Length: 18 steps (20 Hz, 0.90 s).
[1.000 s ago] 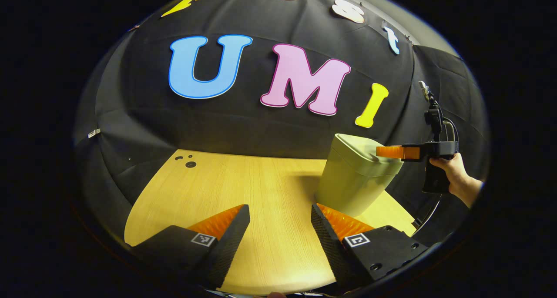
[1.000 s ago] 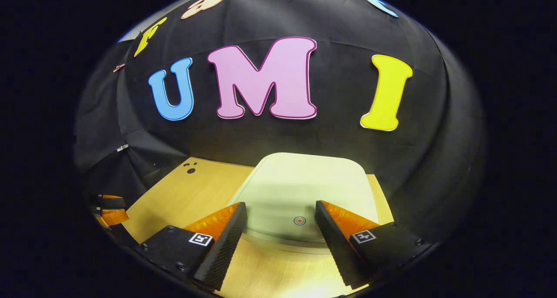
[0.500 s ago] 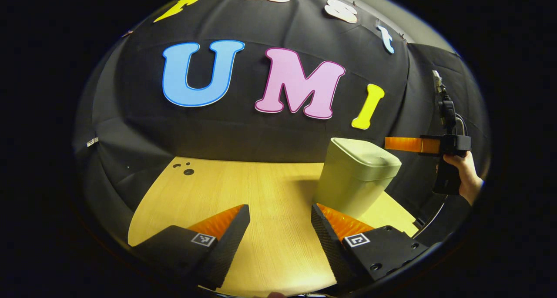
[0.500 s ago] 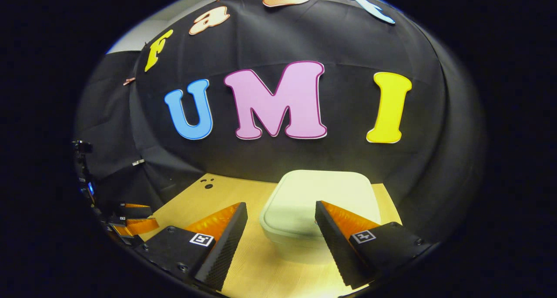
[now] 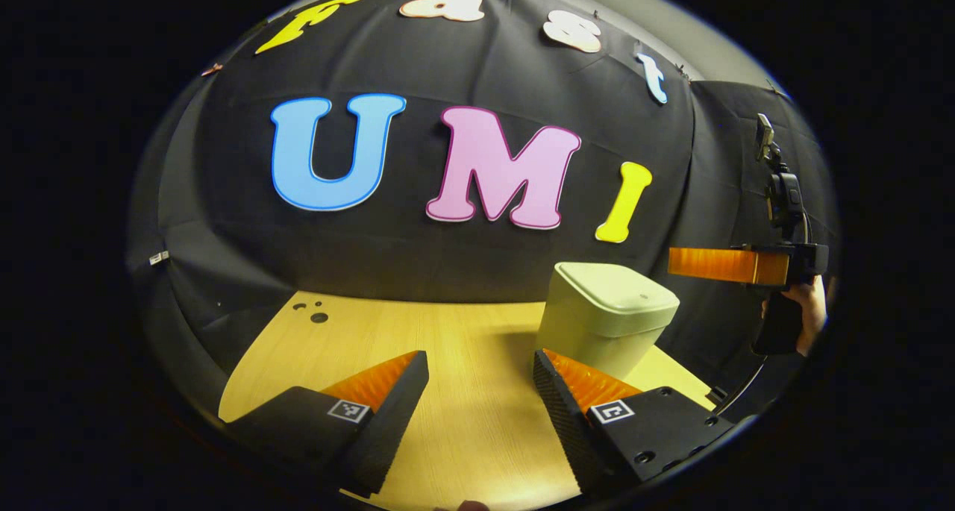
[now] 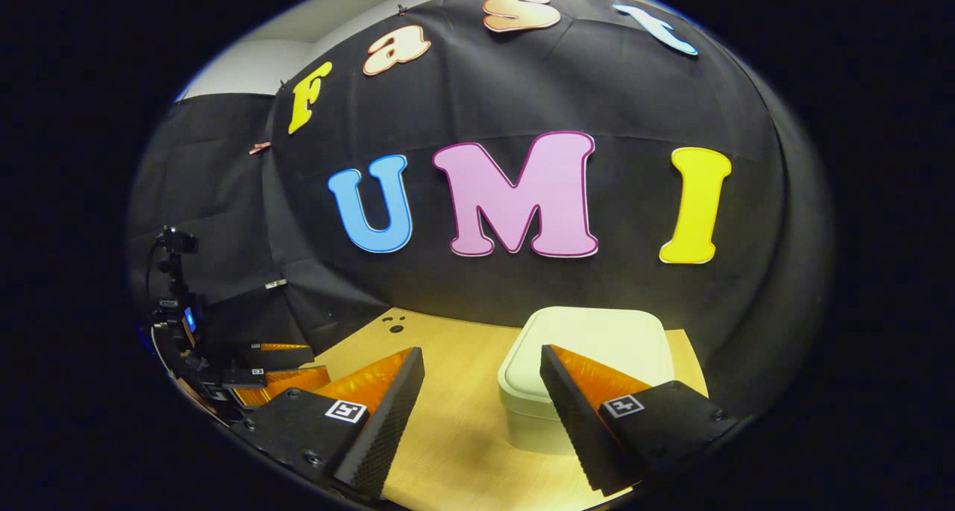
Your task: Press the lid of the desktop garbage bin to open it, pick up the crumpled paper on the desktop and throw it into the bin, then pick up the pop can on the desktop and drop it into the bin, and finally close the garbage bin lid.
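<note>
I hold a gripper in each hand above a pale wooden table (image 5: 418, 332) in a booth. In the left gripper view, my left gripper (image 5: 481, 392) has its fingers spread wide apart with nothing between them, only bare tabletop. The pale green garbage bin (image 5: 604, 317) stands on the table's far right part, its lid (image 5: 615, 287) lying flat and closed; the bin rises just beyond the tip of my right-hand finger (image 5: 571, 395), and I cannot tell whether they touch. Farther right, my right gripper (image 5: 716, 263) is held in my hand (image 5: 809, 309) in the air beside and above the bin, apart from it. In the right gripper view, my right gripper (image 6: 481, 399) is also spread open and empty, and the bin (image 6: 589, 362) sits below and beyond its fingers, partly behind the right-hand one.
</note>
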Tool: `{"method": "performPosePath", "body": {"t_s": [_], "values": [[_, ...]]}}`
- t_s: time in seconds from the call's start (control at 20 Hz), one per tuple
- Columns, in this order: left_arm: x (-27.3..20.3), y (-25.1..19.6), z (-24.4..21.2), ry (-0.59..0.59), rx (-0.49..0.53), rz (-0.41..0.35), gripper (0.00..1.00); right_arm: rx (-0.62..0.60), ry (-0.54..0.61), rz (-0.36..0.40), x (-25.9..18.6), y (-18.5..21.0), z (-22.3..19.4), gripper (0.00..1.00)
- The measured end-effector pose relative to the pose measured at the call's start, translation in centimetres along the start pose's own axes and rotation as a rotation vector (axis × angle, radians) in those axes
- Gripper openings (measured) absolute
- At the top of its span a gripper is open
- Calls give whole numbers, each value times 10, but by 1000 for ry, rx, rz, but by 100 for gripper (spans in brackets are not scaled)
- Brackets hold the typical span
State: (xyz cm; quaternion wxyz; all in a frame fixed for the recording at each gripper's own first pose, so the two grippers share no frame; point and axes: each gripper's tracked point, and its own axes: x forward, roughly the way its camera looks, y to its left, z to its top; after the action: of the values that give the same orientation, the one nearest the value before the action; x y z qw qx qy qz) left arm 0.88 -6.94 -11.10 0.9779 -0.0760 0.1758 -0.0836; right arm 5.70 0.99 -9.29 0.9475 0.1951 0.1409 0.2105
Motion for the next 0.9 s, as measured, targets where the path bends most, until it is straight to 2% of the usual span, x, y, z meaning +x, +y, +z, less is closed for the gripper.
{"method": "performPosePath", "body": {"t_s": [0.45,0.7,0.9], "values": [[4,-31,43,-89,45,18,92,-32,15,98,-4,18,-13,98],[9,-49,54,-118,96,30,92,3,20,114,-7,4,-17,98],[19,-61,49,-102,87,41,92,10,39,119,-7,-10,-26,98]]}}
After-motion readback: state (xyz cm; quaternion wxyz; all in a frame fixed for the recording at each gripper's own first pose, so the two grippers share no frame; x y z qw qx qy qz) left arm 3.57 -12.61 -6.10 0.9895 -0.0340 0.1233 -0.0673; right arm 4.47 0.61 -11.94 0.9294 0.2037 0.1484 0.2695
